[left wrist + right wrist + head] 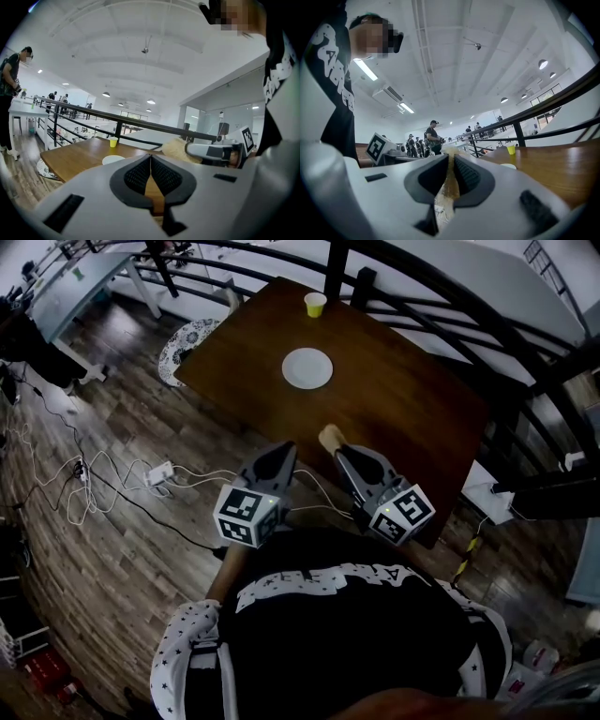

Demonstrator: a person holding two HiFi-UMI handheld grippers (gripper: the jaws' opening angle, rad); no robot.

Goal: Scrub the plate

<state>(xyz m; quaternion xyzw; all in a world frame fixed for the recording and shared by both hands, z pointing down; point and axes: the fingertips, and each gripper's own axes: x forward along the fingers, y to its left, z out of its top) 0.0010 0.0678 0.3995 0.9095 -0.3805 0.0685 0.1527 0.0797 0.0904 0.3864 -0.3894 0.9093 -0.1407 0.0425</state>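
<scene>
A white plate [307, 368] lies empty on the brown wooden table [403, 418], towards its far side; it also shows small in the left gripper view as the plate [114, 160]. My right gripper [339, 454] hovers over the table's near edge, well short of the plate, shut on a tan sponge [330, 437] that sticks out past its tips. In the right gripper view the sponge [451, 183] fills the slit between the jaws. My left gripper [281, 452] is beside it to the left, off the table's corner, shut with nothing in it.
A small yellow cup [315, 304] stands beyond the plate near the far edge. A black railing [441, 296] runs behind the table. Cables and a power strip [157, 472] lie on the wood floor at left. A patterned round object [183, 343] sits by the table's left corner.
</scene>
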